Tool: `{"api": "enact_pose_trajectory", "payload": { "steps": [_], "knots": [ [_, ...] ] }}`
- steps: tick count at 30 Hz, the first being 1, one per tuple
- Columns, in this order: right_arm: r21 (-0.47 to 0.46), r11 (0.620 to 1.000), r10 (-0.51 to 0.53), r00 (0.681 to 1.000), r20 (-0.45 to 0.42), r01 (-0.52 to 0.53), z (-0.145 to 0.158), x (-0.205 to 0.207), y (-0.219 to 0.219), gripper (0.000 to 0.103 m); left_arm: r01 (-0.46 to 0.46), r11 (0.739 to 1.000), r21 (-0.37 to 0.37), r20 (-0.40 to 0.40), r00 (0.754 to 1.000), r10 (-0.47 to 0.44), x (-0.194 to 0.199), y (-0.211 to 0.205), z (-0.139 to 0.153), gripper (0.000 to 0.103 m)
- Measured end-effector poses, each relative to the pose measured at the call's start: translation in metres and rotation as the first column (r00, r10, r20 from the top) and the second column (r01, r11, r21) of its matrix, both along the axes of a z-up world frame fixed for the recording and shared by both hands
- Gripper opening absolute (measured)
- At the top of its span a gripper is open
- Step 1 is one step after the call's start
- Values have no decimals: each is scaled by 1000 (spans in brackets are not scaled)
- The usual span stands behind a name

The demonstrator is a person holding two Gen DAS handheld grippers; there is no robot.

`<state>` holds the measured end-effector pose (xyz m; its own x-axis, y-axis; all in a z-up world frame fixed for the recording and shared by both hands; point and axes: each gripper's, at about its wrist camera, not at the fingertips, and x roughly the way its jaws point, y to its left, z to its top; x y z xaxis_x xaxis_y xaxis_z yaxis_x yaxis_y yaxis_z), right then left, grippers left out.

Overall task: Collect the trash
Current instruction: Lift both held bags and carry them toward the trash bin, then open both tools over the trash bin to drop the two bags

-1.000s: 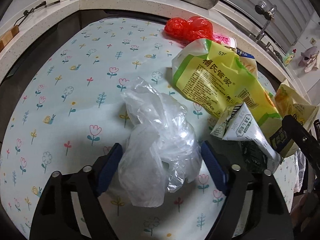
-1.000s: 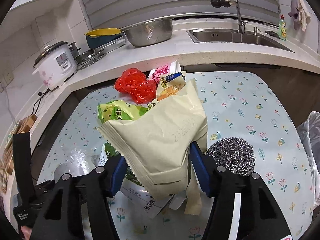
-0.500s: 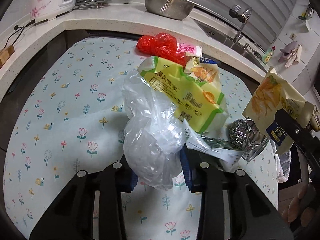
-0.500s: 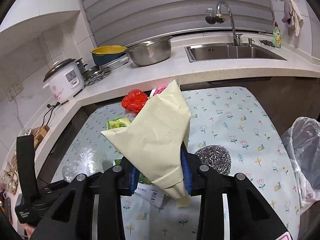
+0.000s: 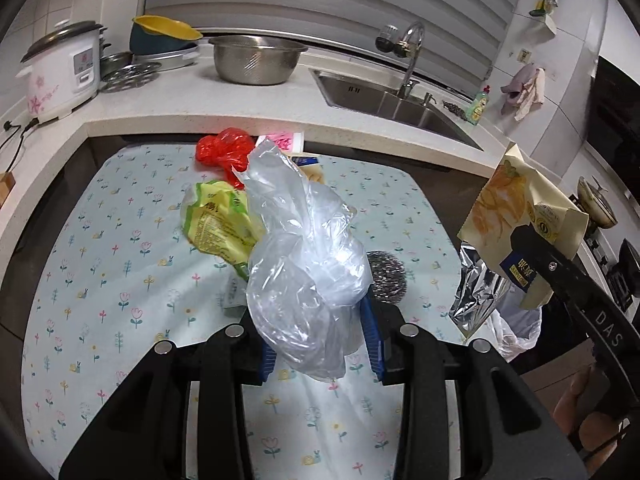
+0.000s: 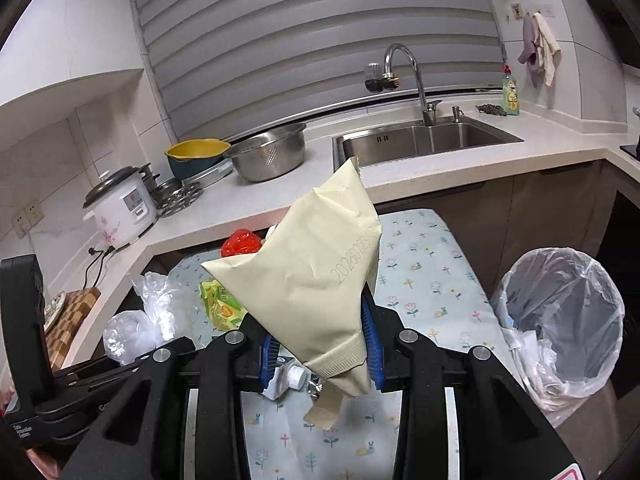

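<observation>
My left gripper is shut on a crumpled clear plastic bag and holds it above the flowered table. My right gripper is shut on a pale yellow snack bag, lifted above the table; the bag also shows in the left wrist view. A green-yellow packet, a red plastic bag and a steel scourer lie on the table. A bin lined with a clear bag stands to the right of the table.
A counter runs behind the table with a rice cooker, a steel colander, a sink and a tap. A small carton with a white cap lies under my right gripper.
Both grippers closed on their bags a second ago and have since lifted them up off the table. The right gripper has swung toward the bin side.
</observation>
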<state>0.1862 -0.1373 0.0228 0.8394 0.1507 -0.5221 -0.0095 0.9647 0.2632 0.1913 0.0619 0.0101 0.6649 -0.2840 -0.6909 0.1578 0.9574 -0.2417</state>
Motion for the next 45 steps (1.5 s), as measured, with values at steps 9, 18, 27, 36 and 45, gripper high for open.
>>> {"api": "enact_pose_trajectory", "payload": {
  "steps": [9,18,27,36,45],
  "knots": [
    [25,996,-88,996,34,87,13,-34,-62,34,105,994,32,40,993,-106,-17,-68,21,34],
    [37,983,-180,983,33,179,11,-59,-125,34,211,976,55,56,975,-214,-26,-141,28,34],
    [53,966,-255,967,15,254,0,-73,-177,34,314,946,77,47,947,-318,-28,-207,25,35],
    [65,949,-308,951,-21,308,-20,-72,-220,34,395,914,97,18,917,-398,-20,-270,10,35],
    [81,929,-354,932,-81,360,-55,-61,-262,34,459,880,121,-34,888,-458,-1,-327,-21,35]
  ]
}}
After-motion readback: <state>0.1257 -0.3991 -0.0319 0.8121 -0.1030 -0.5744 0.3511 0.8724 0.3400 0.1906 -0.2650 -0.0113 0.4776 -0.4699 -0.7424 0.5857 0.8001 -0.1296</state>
